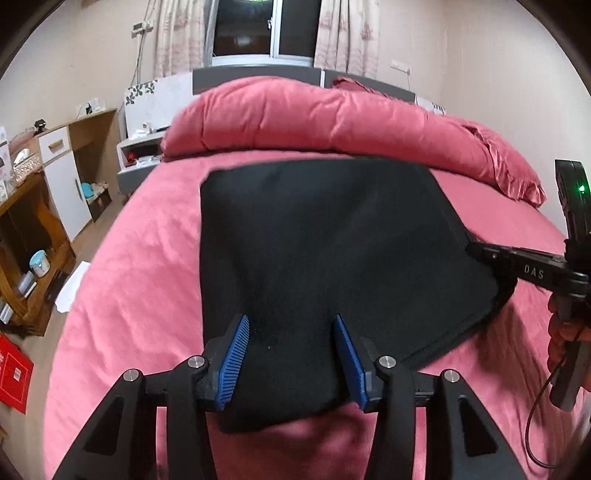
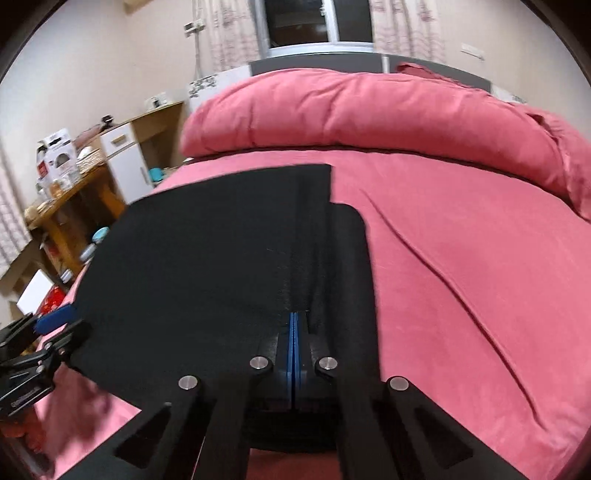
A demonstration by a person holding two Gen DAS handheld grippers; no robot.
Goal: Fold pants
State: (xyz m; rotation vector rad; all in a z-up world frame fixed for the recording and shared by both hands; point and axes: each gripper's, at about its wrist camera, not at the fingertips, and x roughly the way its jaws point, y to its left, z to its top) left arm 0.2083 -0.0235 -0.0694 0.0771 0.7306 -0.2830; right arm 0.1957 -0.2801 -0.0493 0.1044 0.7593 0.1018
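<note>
Black pants (image 1: 325, 251) lie folded on the pink bed sheet (image 1: 140, 258). My left gripper (image 1: 291, 354) is open, its blue pads either side of the pants' near edge, and holds nothing. My right gripper (image 2: 294, 328) is shut on the pants' right edge (image 2: 306, 258), with black cloth bunched over its blue pads. The right gripper also shows at the right in the left wrist view (image 1: 480, 251), on the pants' edge. The left gripper shows at the lower left of the right wrist view (image 2: 55, 325). The pants (image 2: 207, 258) fill the left middle there.
A rolled pink duvet (image 1: 325, 118) lies across the far end of the bed. Wooden shelves and a white cabinet (image 1: 62, 177) stand to the left. A red box (image 1: 14, 373) lies on the floor. A window (image 1: 266, 29) is behind the bed.
</note>
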